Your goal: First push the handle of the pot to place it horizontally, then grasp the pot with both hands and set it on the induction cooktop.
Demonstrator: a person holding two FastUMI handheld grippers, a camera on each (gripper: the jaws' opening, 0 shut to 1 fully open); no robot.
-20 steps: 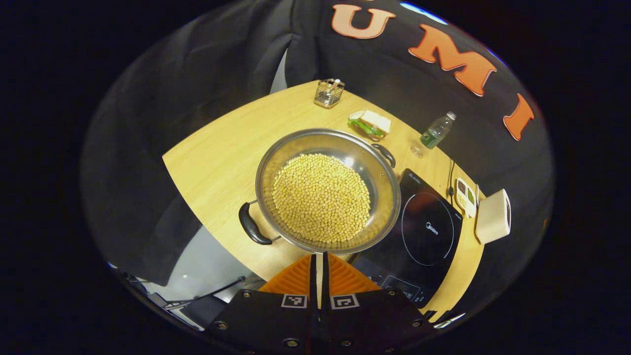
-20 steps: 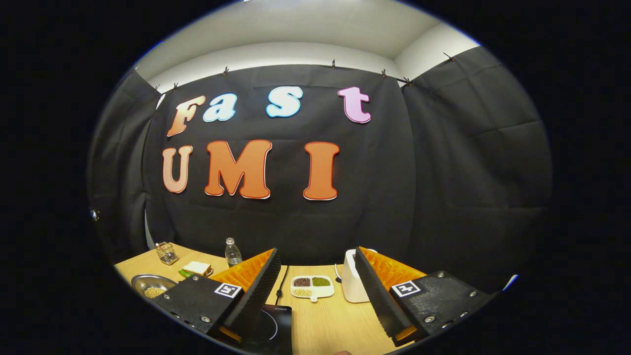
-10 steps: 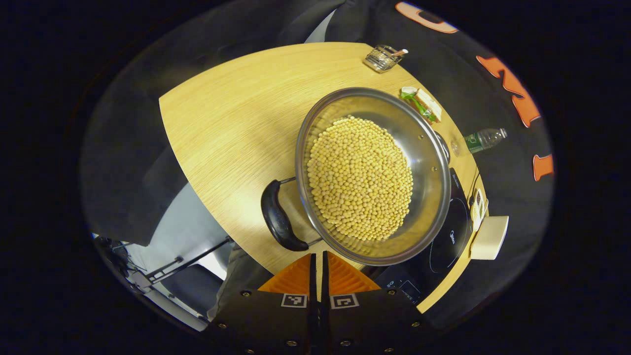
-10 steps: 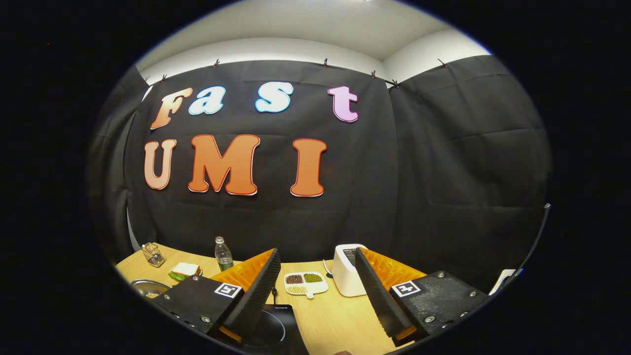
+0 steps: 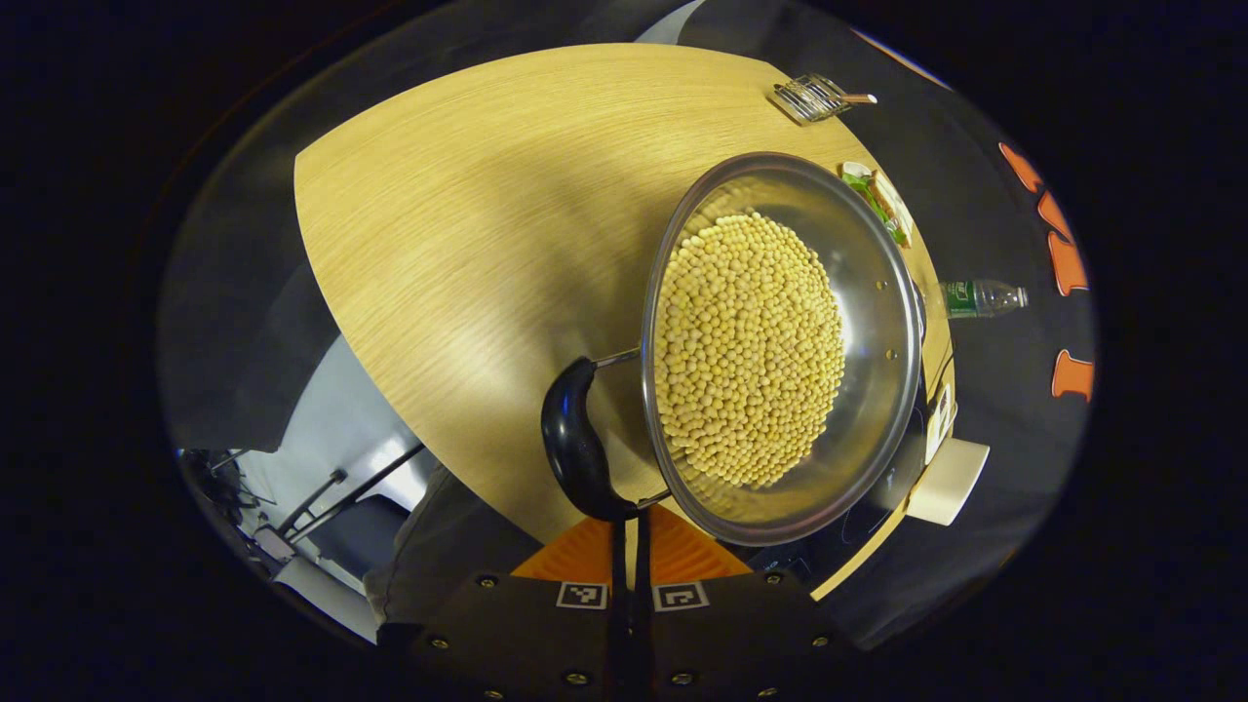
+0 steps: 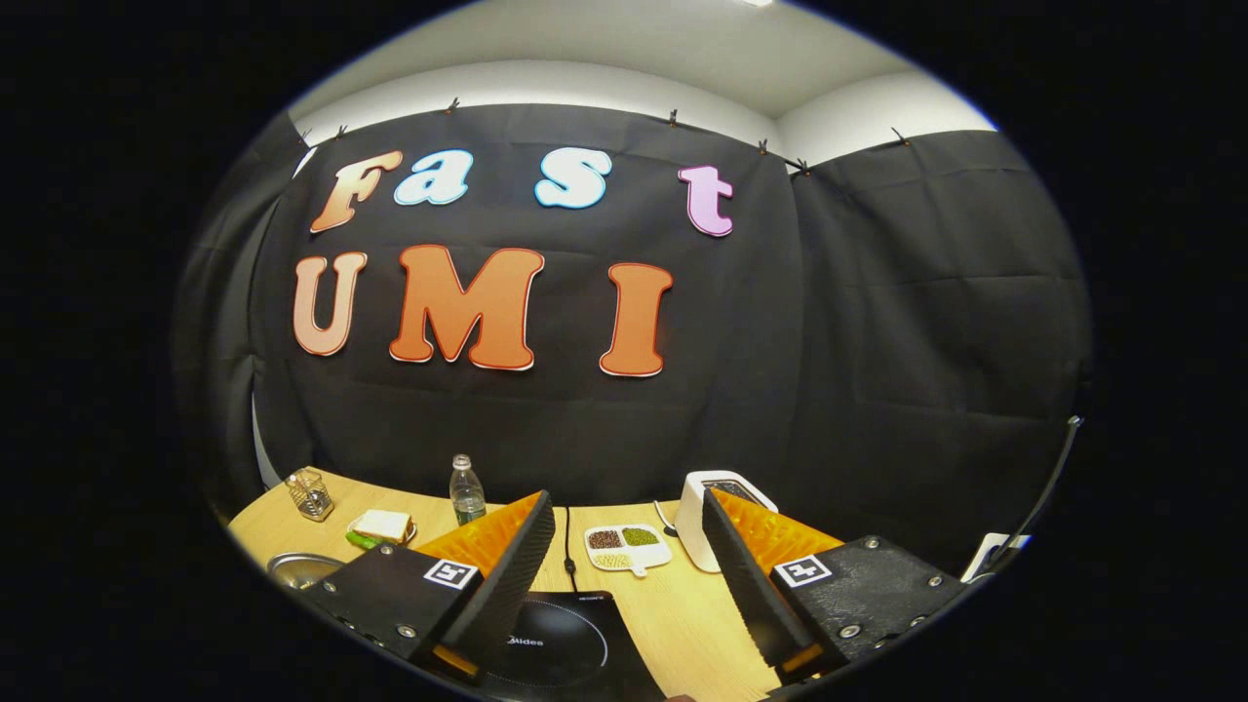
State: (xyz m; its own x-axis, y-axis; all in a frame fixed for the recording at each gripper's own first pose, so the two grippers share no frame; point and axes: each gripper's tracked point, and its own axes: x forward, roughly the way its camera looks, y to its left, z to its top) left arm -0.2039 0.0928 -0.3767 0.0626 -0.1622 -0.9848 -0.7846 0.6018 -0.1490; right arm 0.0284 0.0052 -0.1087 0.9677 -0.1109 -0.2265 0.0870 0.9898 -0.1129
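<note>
Pot point(image 5: 780, 341) of beans: near handle point(image 5: 575, 448) just ahead of left gripper point(image 5: 631, 546), jaws closed, empty. Right gripper point(image 6: 624, 565) jaws wide, empty. Risk: beans spilled if pushed abruptly.

Steel pot point(image 5: 882, 322), round and shallow, upright on the wooden surface point(image 5: 468, 224), heaped with yellow soybeans point(image 5: 749, 349). Black curved handle point(image 5: 575, 447) on wire stems at the near left of the rim. Black induction cooktop point(image 6: 575, 648) flat on the surface just right of the pot, ring marking on top.
</note>
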